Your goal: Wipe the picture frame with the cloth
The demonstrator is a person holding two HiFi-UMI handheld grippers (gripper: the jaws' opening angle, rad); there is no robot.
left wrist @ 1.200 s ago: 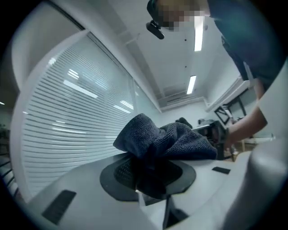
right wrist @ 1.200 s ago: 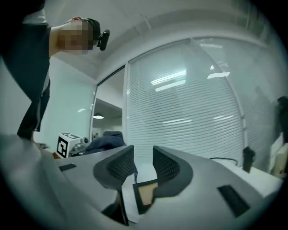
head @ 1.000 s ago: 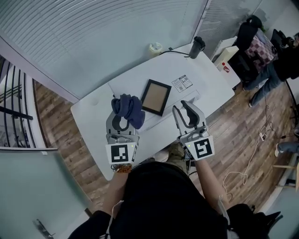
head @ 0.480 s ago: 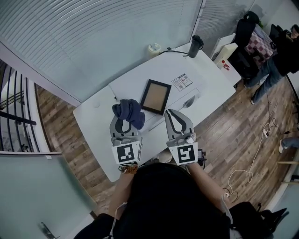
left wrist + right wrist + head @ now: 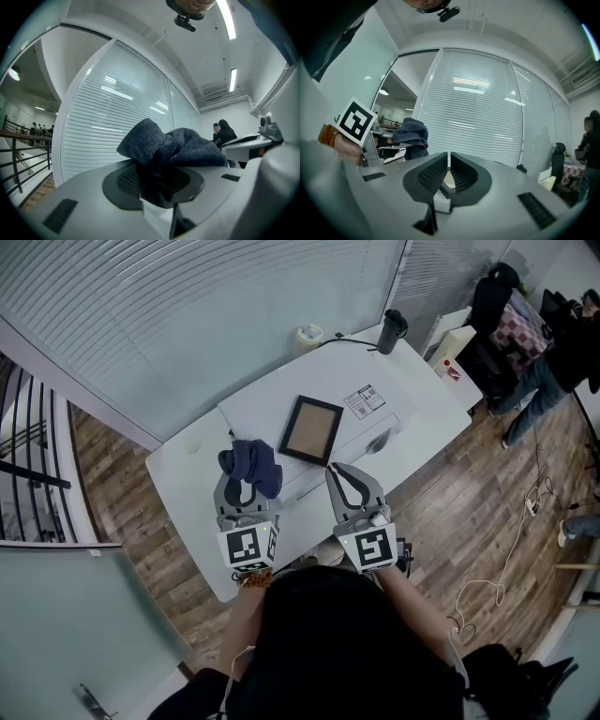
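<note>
Head view shows the whole picture frame (image 5: 310, 430) flat on the white table (image 5: 187, 484). On the person's side of the frame, left gripper (image 5: 246, 482) clamps the cloth (image 5: 249, 465); right gripper (image 5: 334, 472) holds its jaws together, empty. Both point level.

It looks like an office: glass walls with white blinds (image 5: 187, 315), a white desk (image 5: 178, 488), strip lights (image 5: 233, 78) on the ceiling.

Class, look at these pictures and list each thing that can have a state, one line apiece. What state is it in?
left gripper: jaws shut on the cloth.
cloth: bunched up, held in the left gripper's jaws.
right gripper: jaws shut, empty.
picture frame: lying flat on the table, touched by neither gripper.
dark cup: standing upright at the table's far edge.
</note>
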